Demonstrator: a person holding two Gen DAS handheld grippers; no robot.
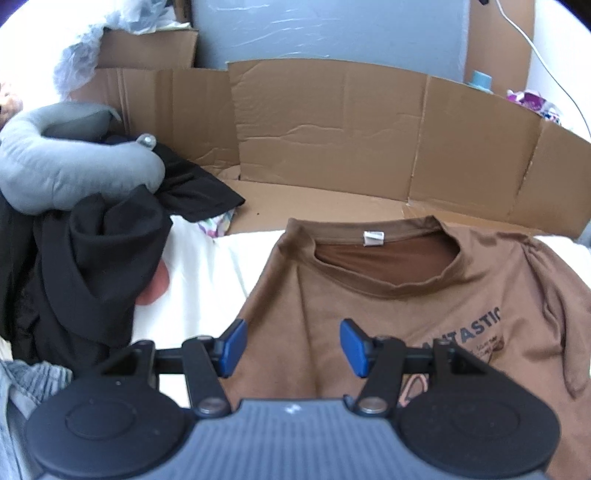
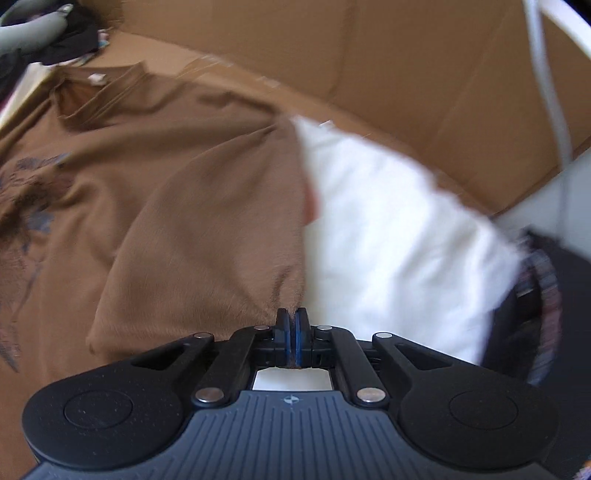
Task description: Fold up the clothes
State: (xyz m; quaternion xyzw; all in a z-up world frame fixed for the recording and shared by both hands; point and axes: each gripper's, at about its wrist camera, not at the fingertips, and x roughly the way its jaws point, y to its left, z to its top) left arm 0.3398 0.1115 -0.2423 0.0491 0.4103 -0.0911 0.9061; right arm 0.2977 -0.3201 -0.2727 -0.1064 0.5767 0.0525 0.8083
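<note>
Work surface: white sheet (image 1: 207,273), backed and flanked by flattened cardboard panels (image 1: 325,125) standing as a low wall. I see a grey wall (image 1: 325,29) behind the cardboard and a white cable (image 1: 535,48) hanging at far right.

Brown T-shirt (image 1: 332,295) lies front-up on the sheet, collar toward the cardboard, white neck tag (image 1: 373,238) showing, dark print on the chest.

Left side is crowded: a heap of black clothes (image 1: 99,266) with a grey neck pillow (image 1: 66,166) on top, just beside the shirt's shoulder. Bare cardboard floor lies between collar and back panel.

My left gripper (image 1: 293,347) hovers over the shirt's chest, blue pads spread wide, nothing between them.

My right gripper (image 2: 291,339) has its pads pressed together on the edge of the shirt's sleeve (image 2: 221,236). Right wrist view is motion-blurred. Open white sheet lies right of the sleeve, ending at a dark striped fabric (image 2: 543,295) by the edge.
</note>
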